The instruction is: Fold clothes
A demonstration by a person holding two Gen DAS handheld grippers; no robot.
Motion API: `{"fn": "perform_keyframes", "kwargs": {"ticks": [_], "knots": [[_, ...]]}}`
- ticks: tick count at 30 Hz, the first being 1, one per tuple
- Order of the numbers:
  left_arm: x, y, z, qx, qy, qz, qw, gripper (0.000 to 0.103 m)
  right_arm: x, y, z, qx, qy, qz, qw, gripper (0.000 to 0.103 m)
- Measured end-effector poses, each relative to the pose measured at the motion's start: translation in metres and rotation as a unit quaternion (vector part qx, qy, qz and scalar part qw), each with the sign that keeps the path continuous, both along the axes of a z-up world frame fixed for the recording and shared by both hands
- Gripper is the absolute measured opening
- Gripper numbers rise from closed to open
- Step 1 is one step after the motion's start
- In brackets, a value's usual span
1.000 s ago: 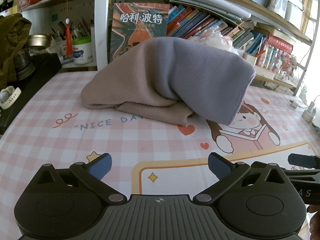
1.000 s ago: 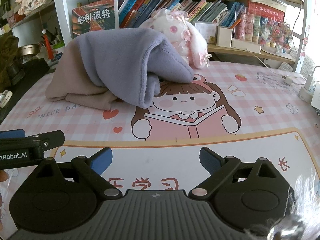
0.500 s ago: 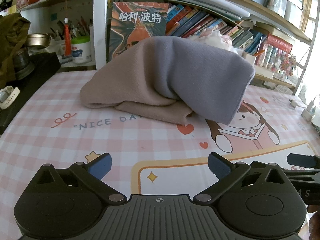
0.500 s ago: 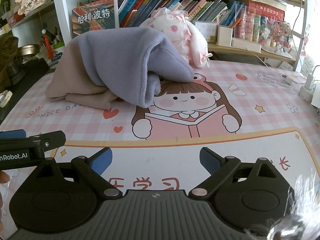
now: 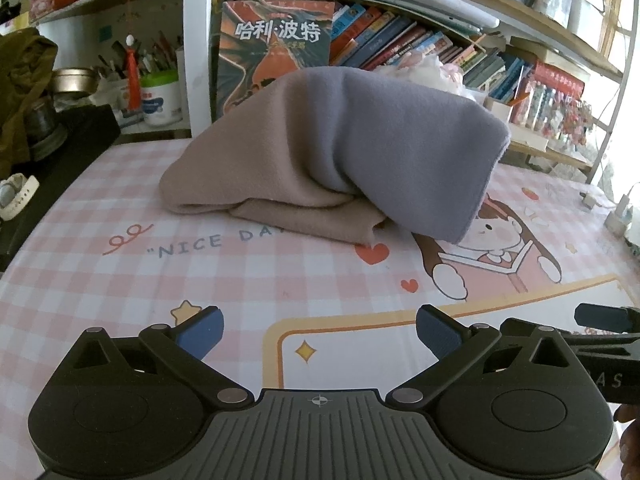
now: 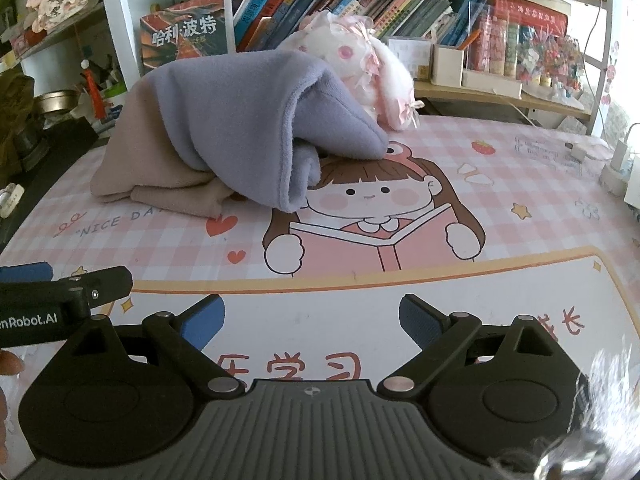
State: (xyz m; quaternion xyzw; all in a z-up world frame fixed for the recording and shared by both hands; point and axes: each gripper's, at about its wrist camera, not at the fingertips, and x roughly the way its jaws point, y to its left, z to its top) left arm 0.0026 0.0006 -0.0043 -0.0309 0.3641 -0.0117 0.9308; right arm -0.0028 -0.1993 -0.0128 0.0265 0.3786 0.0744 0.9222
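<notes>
A soft garment, half beige and half grey-lilac, lies bunched in a loose heap at the far middle of the pink checked table mat. It also shows in the right wrist view, left of centre. My left gripper is open and empty, well short of the garment. My right gripper is open and empty too, near the table's front, to the right of the left one. Part of the left gripper shows at the right wrist view's left edge.
A white and pink plush toy sits behind the garment. Shelves with books stand along the back. A black object and a white watch lie at the left edge. A charger and cable lie at the right.
</notes>
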Motion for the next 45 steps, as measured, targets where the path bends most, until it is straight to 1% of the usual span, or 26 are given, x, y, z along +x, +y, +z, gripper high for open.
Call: {"fn": "perform_keyframes", "kwargs": {"ticks": [10, 13, 16, 20, 24, 29, 32, 33, 37, 39, 40, 42, 43, 44, 45], "knots": [[0.002, -0.013, -0.002, 0.017, 0.009, -0.005, 0.9998, 0.103, 0.006, -0.012, -0.007, 0.022, 0.020, -0.012, 0.999, 0.095], [0.002, -0.017, -0.002, 0.018, 0.011, -0.004, 0.9998, 0.103, 0.010, -0.019, -0.008, 0.037, 0.024, -0.012, 0.999, 0.095], [0.000, -0.026, -0.001, 0.026, 0.005, -0.001, 0.9996, 0.103, 0.014, -0.029, -0.010, 0.056, 0.030, -0.008, 0.998, 0.095], [-0.002, -0.043, 0.002, 0.044, -0.019, 0.019, 0.9987, 0.103, 0.022, -0.043, -0.015, 0.071, 0.034, 0.007, 0.997, 0.095], [0.000, -0.064, 0.007, 0.063, -0.040, 0.045, 0.9961, 0.103, 0.033, -0.066, -0.019, 0.081, 0.044, 0.025, 0.995, 0.095], [0.015, -0.096, 0.018, 0.066, -0.044, 0.055, 0.9953, 0.103, 0.052, -0.115, -0.023, 0.136, 0.068, 0.022, 0.988, 0.095], [0.029, -0.119, 0.026, 0.091, -0.061, 0.061, 0.9921, 0.103, 0.064, -0.144, -0.028, 0.179, 0.093, 0.013, 0.979, 0.095], [0.034, -0.126, 0.029, 0.101, -0.067, 0.058, 0.9910, 0.103, 0.068, -0.153, -0.029, 0.202, 0.102, 0.012, 0.974, 0.095], [0.064, -0.155, 0.032, 0.144, -0.077, 0.052, 0.9852, 0.103, 0.079, -0.187, -0.032, 0.294, 0.127, 0.003, 0.947, 0.092], [0.084, -0.169, 0.026, 0.173, -0.071, 0.043, 0.9815, 0.103, 0.081, -0.201, -0.029, 0.333, 0.132, 0.002, 0.934, 0.088], [0.094, -0.175, 0.020, 0.193, -0.067, 0.039, 0.9782, 0.101, 0.082, -0.207, -0.028, 0.351, 0.133, 0.000, 0.927, 0.084], [0.112, -0.185, 0.010, 0.230, -0.057, 0.034, 0.9708, 0.094, 0.085, -0.217, -0.027, 0.383, 0.145, -0.010, 0.912, 0.070], [0.120, -0.186, 0.005, 0.246, -0.051, 0.036, 0.9674, 0.086, 0.087, -0.221, -0.028, 0.397, 0.155, -0.014, 0.905, 0.058], [0.126, -0.184, 0.000, 0.261, -0.040, 0.042, 0.9637, 0.065, 0.090, -0.224, -0.028, 0.409, 0.164, -0.018, 0.897, 0.054], [0.132, -0.181, -0.005, 0.276, -0.029, 0.049, 0.9596, 0.050, 0.093, -0.225, -0.029, 0.418, 0.169, -0.019, 0.893, 0.051]]}}
